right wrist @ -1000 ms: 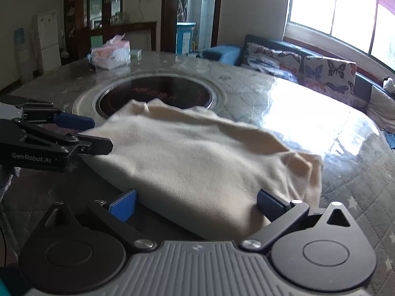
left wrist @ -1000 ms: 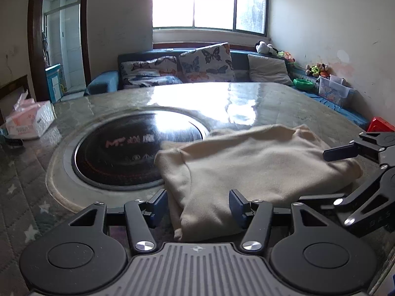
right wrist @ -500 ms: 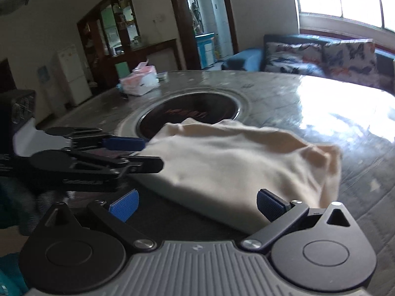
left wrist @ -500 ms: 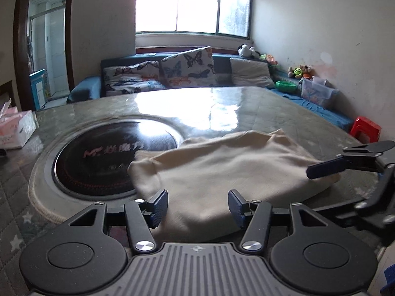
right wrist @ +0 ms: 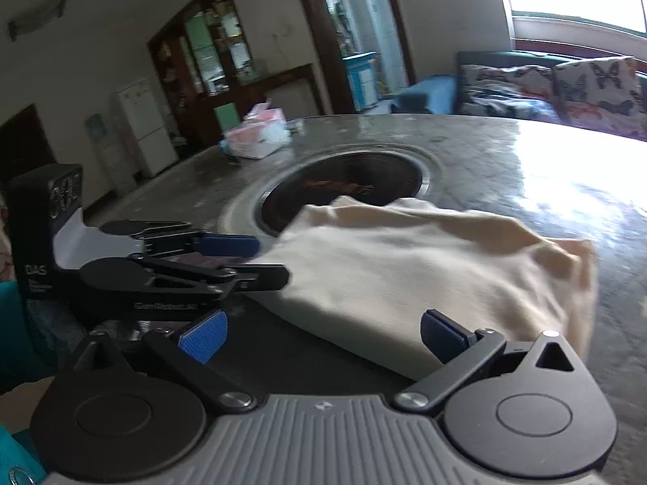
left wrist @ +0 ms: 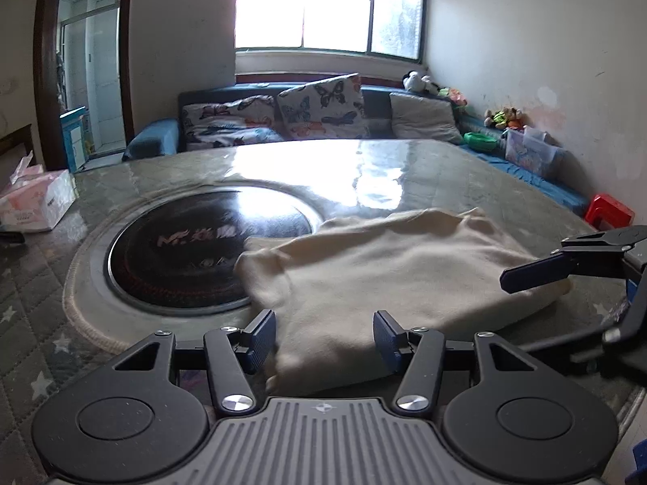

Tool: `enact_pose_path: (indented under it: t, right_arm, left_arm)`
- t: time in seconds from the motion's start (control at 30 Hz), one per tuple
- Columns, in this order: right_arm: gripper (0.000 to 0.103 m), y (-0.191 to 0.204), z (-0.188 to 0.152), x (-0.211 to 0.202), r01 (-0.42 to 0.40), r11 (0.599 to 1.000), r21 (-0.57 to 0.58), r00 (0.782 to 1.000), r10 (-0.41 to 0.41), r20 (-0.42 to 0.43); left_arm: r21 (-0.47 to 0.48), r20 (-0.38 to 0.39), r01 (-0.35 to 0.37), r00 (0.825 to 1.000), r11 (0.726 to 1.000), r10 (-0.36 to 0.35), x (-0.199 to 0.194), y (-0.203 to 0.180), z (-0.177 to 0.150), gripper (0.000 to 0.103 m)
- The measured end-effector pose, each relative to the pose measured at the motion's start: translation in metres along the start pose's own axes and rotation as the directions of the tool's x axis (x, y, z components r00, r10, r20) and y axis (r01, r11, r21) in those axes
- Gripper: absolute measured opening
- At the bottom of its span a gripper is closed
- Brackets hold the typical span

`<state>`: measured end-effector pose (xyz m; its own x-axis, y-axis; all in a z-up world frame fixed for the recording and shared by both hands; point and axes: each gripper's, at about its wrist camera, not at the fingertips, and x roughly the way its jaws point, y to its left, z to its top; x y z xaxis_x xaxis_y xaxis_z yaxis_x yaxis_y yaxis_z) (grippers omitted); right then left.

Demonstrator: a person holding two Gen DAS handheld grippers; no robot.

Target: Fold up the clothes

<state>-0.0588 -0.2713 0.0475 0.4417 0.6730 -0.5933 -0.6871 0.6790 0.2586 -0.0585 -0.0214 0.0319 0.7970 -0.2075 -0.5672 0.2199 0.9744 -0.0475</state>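
While folded cloth lies on table | left gripper released, near edge between pads | right gripper released, just short

Both grippers share one build: the left gripper and right gripper have black linkage arms with silver pivot screws, blue ribbed pads, round black discs and a grey ridged base. White lettering marks the left one's side. A teal sleeve shows.

A lived-in home's living and dining room. Behind the round table with its inset cooktop, butterfly cushions line a sofa under the window. A refrigerator stands beyond.
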Motion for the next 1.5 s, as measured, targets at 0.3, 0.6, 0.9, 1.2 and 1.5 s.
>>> enact_pose_path:
  t: [0.3, 0.6, 0.9, 1.2, 1.5]
  right_arm:
    - [0.103, 0.009, -0.001, 0.008, -0.026, 0.999, -0.025, 0.999, 0.026, -0.029]
    - [0.103, 0.013, 0.0, 0.032, -0.076, 0.996, -0.045, 0.995, 0.073, -0.062]
    - [0.103, 0.026, 0.01, 0.04, -0.14, 0.987, -0.085, 0.988, 0.134, -0.071]
    - [0.103, 0.019, 0.015, 0.035, -0.113, 0.989, -0.095, 0.993, 0.11, -0.039]
    - [0.103, -0.024, 0.024, 0.044, -0.036, 0.999, 0.023, 0.999, 0.036, -0.009]
  left_arm:
    - [-0.046, -0.001, -0.004, 1.0, 0.999, 0.004, -0.002, 0.012, 0.0, 0.057]
    - [-0.085, -0.026, -0.022, 0.999, 0.996, 0.02, 0.0, 0.022, -0.005, 0.056]
    - [-0.106, -0.016, -0.036, 0.999, 0.994, 0.034, -0.004, 0.031, -0.002, 0.057]
    - [-0.117, -0.006, -0.035, 0.999, 0.993, 0.035, -0.008, 0.037, 0.0, 0.057]
    - [-0.124, -0.017, -0.039, 0.999, 0.992, 0.038, -0.007, 0.037, -0.001, 0.057]
